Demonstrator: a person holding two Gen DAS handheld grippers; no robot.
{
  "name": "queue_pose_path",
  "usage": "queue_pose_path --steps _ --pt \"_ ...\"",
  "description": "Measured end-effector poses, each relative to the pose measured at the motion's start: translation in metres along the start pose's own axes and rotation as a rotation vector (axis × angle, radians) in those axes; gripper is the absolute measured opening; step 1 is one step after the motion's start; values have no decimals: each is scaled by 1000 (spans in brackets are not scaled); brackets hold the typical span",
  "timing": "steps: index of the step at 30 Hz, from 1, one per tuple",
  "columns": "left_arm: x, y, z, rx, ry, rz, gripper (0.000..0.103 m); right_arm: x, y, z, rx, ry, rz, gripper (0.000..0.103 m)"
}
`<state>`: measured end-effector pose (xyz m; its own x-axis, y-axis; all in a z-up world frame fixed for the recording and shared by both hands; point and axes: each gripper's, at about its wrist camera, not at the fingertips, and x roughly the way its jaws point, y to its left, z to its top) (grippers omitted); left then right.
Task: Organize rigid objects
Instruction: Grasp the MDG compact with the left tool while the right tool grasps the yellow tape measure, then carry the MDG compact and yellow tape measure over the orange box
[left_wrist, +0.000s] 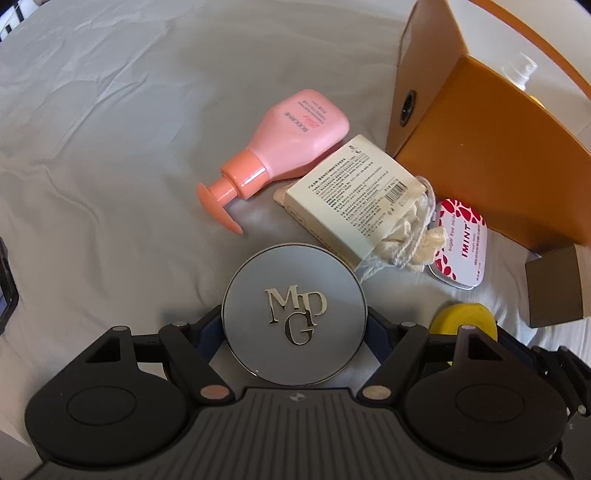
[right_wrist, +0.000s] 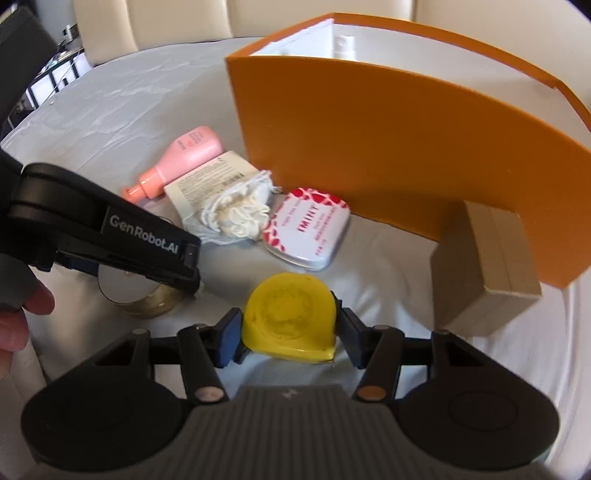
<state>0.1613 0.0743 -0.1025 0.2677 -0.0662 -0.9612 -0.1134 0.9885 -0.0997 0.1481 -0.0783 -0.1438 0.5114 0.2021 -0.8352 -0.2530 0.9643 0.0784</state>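
left claw (left_wrist: 294, 334): clamped on round compact (left_wrist: 294, 314) | right claw (right_wrist: 288, 334): gripping yellow lid (right_wrist: 290, 314)

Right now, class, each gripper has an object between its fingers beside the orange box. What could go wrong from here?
1. The round compact is smooth, held only at its edges by the left gripper; it may slip.
2. The right gripper with the yellow piece works close to the left; they might collide.
3. The orange box wall is tall; lifts may clip it.
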Motion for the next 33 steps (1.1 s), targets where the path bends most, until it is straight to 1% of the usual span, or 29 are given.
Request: queue_pose_path --steps 3,6,7,8,12,14,17,20,25,27,33 --pt "1 1 0 -9 -4 7 92 1 4 0 -18 -8 -11 58" --pt "2 1 1 -5 -11 6 88 3 6 -1 -30 -14 -19 60" --pt "1 1 1 -4 -12 5 88 4 5 -1 -31 -14 -21 59" --pt "-1 1 -2 -4 -14 3 88 5 5 -1 -31 -16 -28 55" --pt "-4 5 -5 -18 -19 -13 88 4 0 -2 -6 -22 -13 54" --pt "-8 8 -6 -28 -24 -28 88 2 -1 -2 5 -26 -7 54" --pt "-19 13 -8 -39 -39 -78 88 -6 -4 -2 20 -45 -2 54" --pt "-34 15 -13 -32 -86 -109 88 -18 -5 -3 13 -72 -20 54" --pt "-65 10 -23 7 -171 -157 88 -45 -10 3 -3 -139 -50 54" --pt "-78 10 -24 8 -202 -176 88 -58 -13 7 -2 -171 -58 54" --pt "-124 -16 -16 76 -312 -244 88 -91 -23 25 -12 -247 -71 54"
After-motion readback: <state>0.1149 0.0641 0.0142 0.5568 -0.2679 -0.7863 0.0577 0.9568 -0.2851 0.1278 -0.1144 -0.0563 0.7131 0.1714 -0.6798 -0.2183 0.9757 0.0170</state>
